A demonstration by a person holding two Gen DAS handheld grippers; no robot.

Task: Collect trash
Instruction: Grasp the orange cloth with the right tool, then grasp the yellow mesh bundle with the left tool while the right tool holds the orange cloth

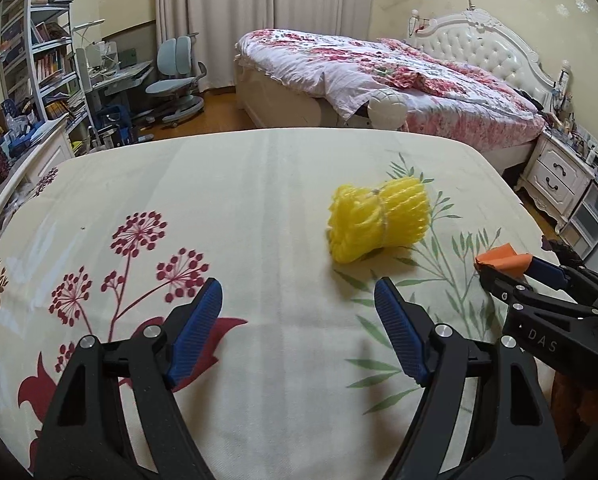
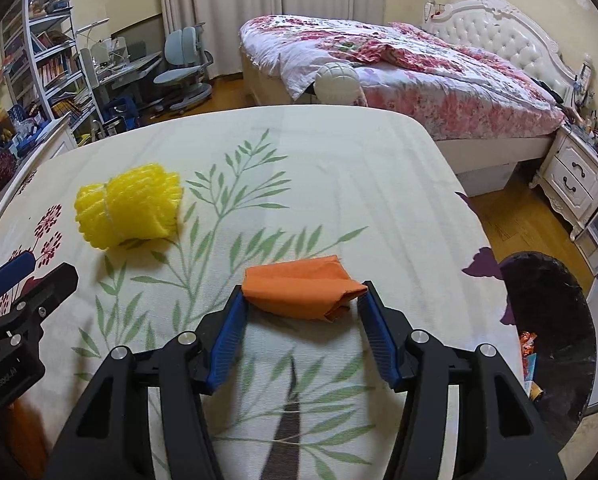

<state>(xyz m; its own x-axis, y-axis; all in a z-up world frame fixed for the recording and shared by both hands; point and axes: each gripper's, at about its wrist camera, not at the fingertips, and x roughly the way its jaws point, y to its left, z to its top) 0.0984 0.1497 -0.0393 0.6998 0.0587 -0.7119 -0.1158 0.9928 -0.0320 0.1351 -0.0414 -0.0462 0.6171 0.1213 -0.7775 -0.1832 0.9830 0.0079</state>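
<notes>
A yellow foam net bundle [image 1: 378, 219] lies on the floral tablecloth [image 1: 239, 200]; it also shows in the right wrist view [image 2: 129, 207]. My left gripper [image 1: 299, 300] is open and empty, a little short of the bundle and to its left. My right gripper [image 2: 301, 294] holds a folded orange paper [image 2: 303, 286] between its fingertips, just above the cloth. The orange paper also shows in the left wrist view [image 1: 501, 262] at the tip of the right gripper [image 1: 495, 266].
A black trash bin [image 2: 555, 332] with wrappers inside stands beside the table's right edge. Beyond the table are a bed [image 2: 399, 68], a nightstand [image 2: 575, 180], a desk chair [image 2: 183, 68] and bookshelves [image 2: 47, 52].
</notes>
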